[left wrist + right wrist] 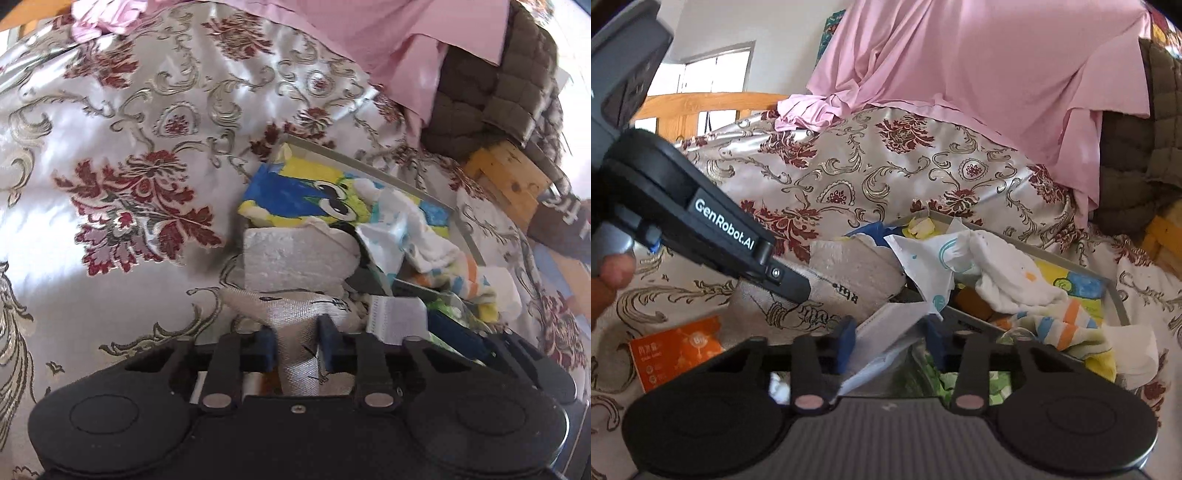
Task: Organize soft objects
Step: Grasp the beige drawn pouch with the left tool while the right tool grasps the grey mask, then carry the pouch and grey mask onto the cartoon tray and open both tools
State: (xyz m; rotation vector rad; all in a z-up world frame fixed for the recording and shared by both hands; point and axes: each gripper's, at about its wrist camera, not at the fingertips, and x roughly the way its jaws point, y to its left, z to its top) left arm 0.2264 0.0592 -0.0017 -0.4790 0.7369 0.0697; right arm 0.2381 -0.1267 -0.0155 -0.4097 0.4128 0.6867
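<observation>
Left gripper point(298, 338) pinches silvery cloth point(295, 314); right gripper point(892, 341) clamps face mask point(886, 332) (tray point(1117, 295) frame right).

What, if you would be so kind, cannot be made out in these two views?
- Left wrist view: the lower end of the silvery cloth in the left tongs, hidden by the tongs' body.
- Right wrist view: the orange packet's near corner, covered by the right tongs; its print is too small.
- Both views: the grey tray's floor, buried under cloths.
</observation>
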